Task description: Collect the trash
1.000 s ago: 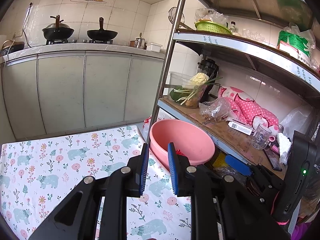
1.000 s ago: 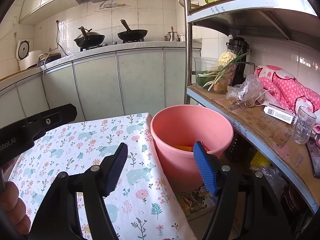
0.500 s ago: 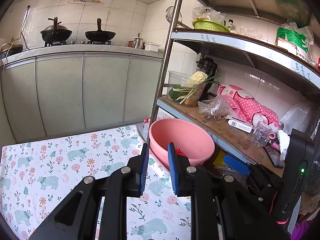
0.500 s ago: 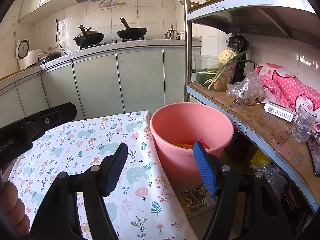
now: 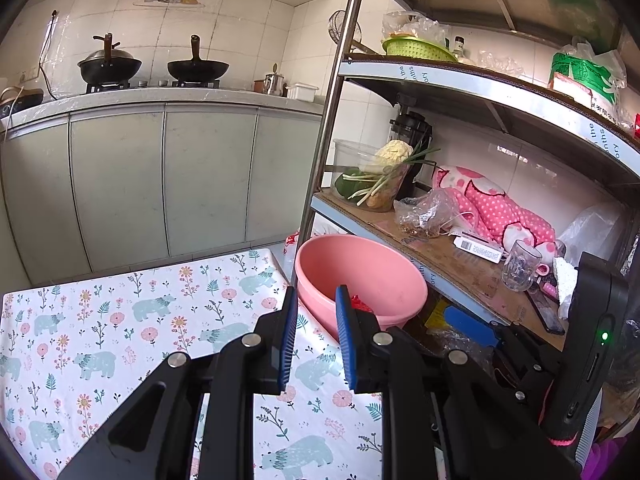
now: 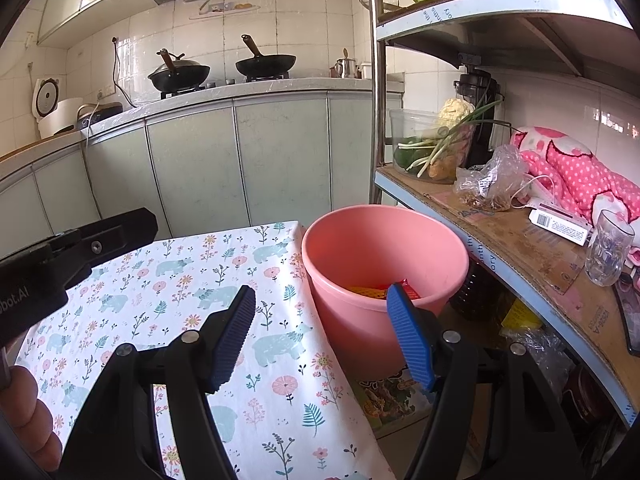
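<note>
A pink bucket point(image 5: 384, 280) point(image 6: 400, 240) stands on the floor past the right edge of the table. Orange and red wrappers point(image 6: 376, 291) lie at its bottom; in the left wrist view only a red scrap point(image 5: 357, 303) shows. My left gripper point(image 5: 316, 336) hovers over the table's right edge, pointing at the bucket, jaws a narrow gap apart with nothing between them. My right gripper point(image 6: 322, 336) is wide open and empty, straddling the table edge and the bucket's near wall. No loose trash shows on the bear-and-flower tablecloth point(image 5: 120, 320) point(image 6: 180, 280).
A metal shelf rack point(image 6: 374, 120) rises right behind the bucket. Its lower board holds a tub of vegetables point(image 6: 432, 148), a plastic bag point(image 6: 492, 180), a pink dotted cloth point(image 6: 576, 168) and a glass point(image 6: 608, 248). Cabinets point(image 5: 160, 184) with two woks close off the far side. A hand point(image 6: 24, 412) holds the left gripper's body.
</note>
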Motion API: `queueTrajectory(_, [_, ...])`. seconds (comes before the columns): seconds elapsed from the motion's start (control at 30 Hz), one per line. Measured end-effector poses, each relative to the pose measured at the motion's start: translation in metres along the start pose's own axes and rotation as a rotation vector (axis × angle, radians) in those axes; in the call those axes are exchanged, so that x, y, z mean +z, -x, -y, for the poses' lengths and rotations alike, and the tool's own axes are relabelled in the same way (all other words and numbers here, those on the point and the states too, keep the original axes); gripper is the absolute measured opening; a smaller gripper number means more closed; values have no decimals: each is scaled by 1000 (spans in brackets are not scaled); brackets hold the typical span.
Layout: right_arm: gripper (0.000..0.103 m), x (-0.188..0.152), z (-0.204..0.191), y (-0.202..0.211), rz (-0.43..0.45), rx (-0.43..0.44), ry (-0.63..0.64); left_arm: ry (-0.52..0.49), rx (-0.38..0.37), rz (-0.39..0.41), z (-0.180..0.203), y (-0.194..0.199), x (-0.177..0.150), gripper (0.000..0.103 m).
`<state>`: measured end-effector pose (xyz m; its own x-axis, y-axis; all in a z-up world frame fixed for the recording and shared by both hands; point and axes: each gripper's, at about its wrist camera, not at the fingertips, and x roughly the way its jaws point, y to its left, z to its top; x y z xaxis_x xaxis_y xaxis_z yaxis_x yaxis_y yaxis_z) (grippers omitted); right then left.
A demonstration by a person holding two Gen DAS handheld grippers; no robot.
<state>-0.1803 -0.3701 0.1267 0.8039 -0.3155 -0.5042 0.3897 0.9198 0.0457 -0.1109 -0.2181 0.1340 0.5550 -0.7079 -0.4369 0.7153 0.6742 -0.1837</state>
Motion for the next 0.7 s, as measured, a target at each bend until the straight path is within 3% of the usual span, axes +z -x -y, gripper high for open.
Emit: queueTrajectory(0.7, [69, 0, -1, 0, -10, 2, 3, -25, -11, -18, 2, -2, -1, 18])
